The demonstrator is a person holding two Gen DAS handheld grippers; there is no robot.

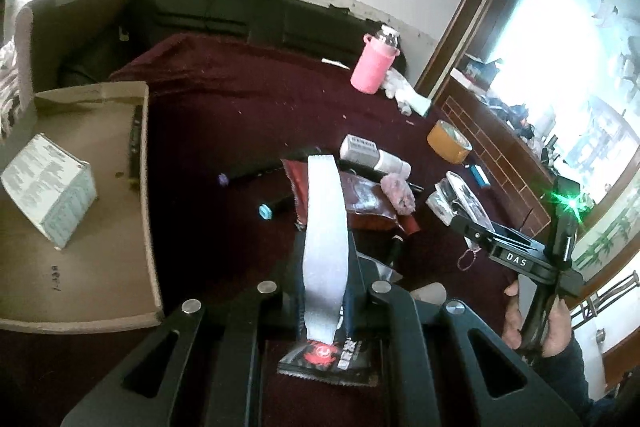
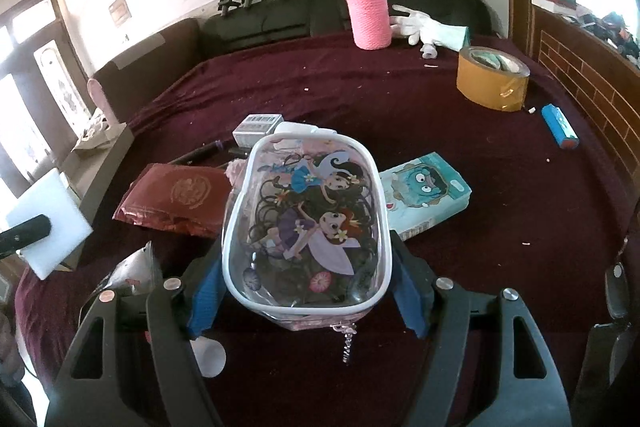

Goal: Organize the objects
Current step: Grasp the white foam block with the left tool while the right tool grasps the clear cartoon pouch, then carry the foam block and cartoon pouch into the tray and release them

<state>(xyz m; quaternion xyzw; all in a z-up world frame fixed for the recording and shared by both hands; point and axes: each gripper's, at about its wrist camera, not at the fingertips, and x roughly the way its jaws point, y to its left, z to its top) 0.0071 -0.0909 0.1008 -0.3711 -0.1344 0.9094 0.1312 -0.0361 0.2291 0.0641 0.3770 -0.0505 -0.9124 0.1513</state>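
**Both grippers loaded, box off to the left**

While the left gripper (image 1: 324,267) is clamped tight on a flat dark snack sachet (image 1: 330,359), whose printed end sticks out behind the jaws with its long axis running along the fingers, the cardboard box (image 1: 120,291) lies just to the left of it, open side up, a white carton (image 1: 50,187) already inside. That sideways offset is what the coming move likely turns on: the left hand is clearly the nearer one to the box. The right gripper (image 2: 306,267) holds a clear cartoon-printed zip pouch (image 2: 304,223) across its width, blue pads pressing both sides, the pouch's length pointing away along the fingers. It hangs over the maroon cloth (image 2: 500,187), with the red packet (image 2: 172,199) and tissue pack (image 2: 428,195) lying beneath and beside it.
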